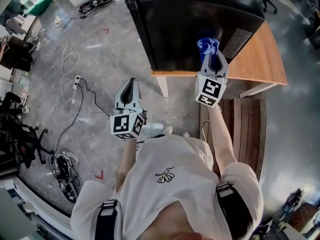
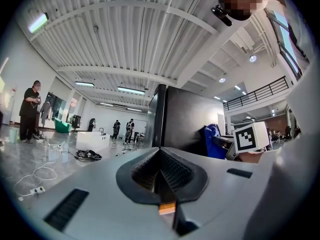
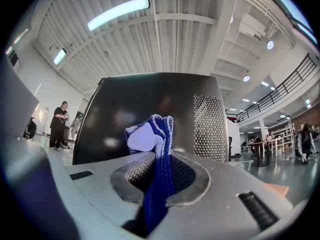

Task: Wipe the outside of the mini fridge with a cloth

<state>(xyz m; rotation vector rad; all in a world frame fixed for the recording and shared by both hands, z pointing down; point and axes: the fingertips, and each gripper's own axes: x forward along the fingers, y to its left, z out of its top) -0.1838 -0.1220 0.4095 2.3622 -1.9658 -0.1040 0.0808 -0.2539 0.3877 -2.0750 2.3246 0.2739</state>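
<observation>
The right tool pinches a blue cloth up by the black mini fridge; the left tool, pressed together and empty, hangs aside; wiping looks barely begun

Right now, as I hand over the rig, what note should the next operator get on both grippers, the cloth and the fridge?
Left gripper: jaws shut, empty, held over the floor to the left of the mini fridge.
Right gripper: shut on the blue cloth, which sticks up past the jaws and faces the fridge's side with the perforated vent.
The fridge stands on the wooden table.
Done: the cloth is in hand and at the fridge. Contact with the panel, and how much is wiped, cannot be told.
Left: probably press the cloth on and wipe this side, then the other outer faces.
</observation>
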